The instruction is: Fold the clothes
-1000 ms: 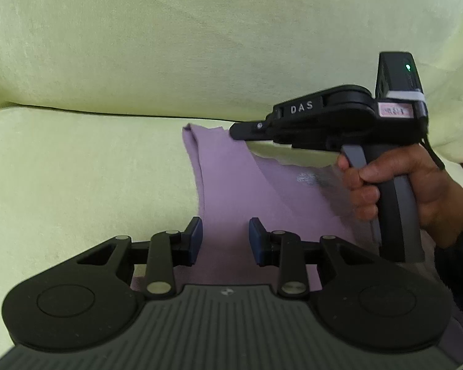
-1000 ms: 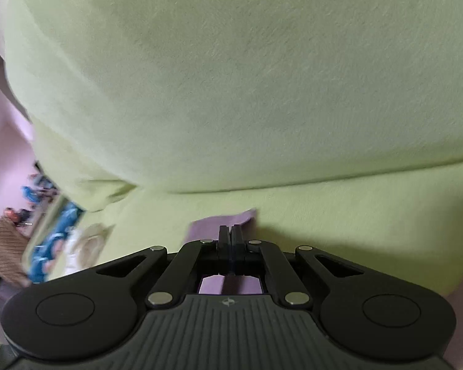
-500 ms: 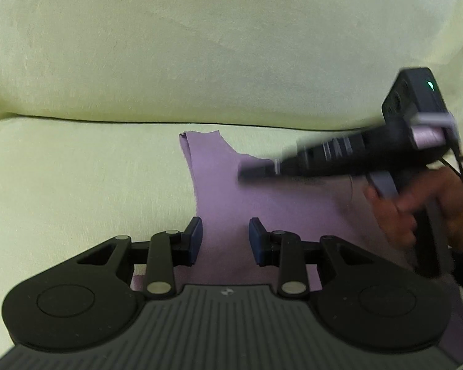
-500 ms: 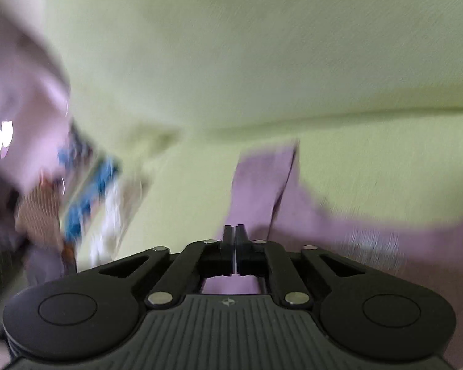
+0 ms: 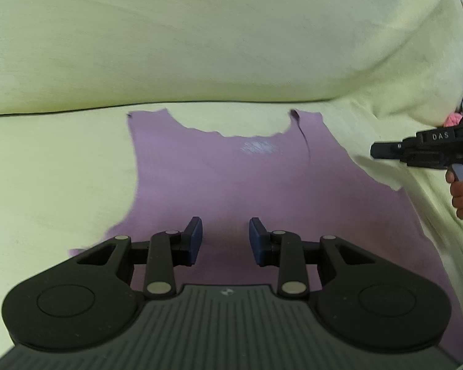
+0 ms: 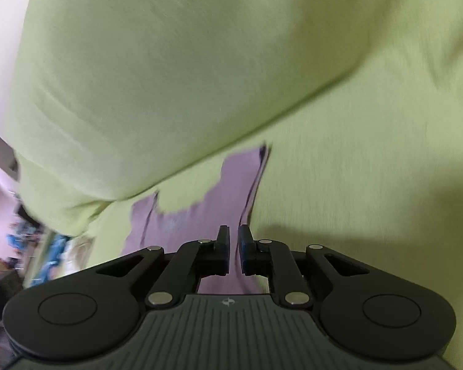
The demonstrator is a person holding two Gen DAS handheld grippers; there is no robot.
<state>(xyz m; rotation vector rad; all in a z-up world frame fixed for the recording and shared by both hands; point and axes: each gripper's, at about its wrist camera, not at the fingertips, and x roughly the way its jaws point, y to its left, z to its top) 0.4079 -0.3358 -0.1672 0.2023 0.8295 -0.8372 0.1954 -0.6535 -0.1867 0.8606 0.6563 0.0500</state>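
A purple sleeveless top lies spread flat on the yellow-green sofa seat, neckline toward the backrest. My left gripper is open and empty, hovering over the top's lower middle. My right gripper shows a narrow gap between its fingers and holds nothing; it hovers over the top's right shoulder strap. In the left wrist view the right gripper sits off the top's right edge, held by a hand.
The sofa backrest rises right behind the top. A pink item sits at the far right by the sofa arm. In the right wrist view, blurred room clutter lies beyond the sofa's left end.
My right gripper let go of the top's shoulder, opened slightly and moved right, off the garment. The top now lies spread flat. My left gripper stayed open.
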